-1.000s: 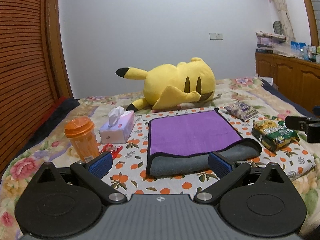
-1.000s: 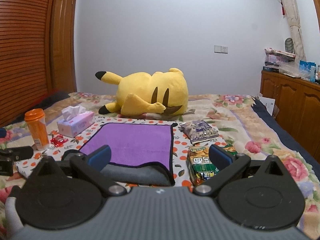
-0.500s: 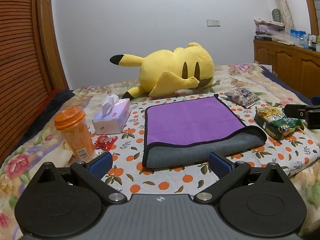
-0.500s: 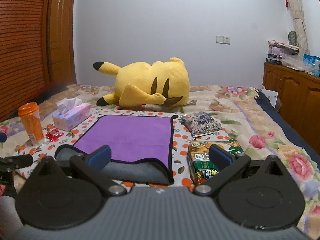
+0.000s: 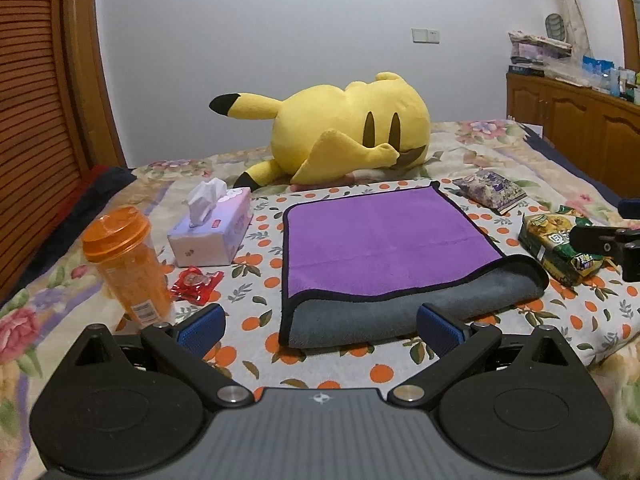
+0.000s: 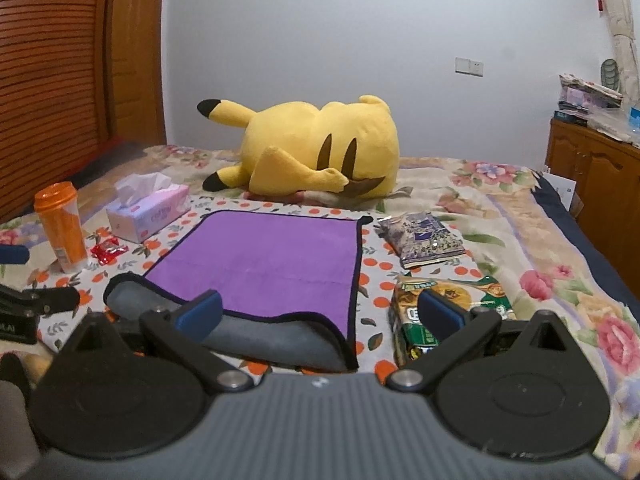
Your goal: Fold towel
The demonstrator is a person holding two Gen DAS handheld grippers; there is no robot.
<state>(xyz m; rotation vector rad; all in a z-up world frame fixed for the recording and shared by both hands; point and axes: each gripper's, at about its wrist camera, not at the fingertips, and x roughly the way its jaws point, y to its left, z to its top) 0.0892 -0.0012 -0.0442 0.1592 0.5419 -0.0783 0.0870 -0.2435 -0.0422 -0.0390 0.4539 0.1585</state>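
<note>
towel [image 5: 384, 240] — flat on the bed, near edge rolled under, grey side showing | left gripper [image 5: 318, 326] wide open, empty | right gripper [image 6: 320, 312] wide open, empty | progress — fold looks unfinished

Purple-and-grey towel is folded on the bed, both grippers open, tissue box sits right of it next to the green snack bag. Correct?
One error: the pale purple tissue box sits left of the folded purple-and-grey towel, near the orange-lidded bottle, not by the green snack bag. The left wrist view shows it. The left gripper and right gripper are open, as stated.
</note>
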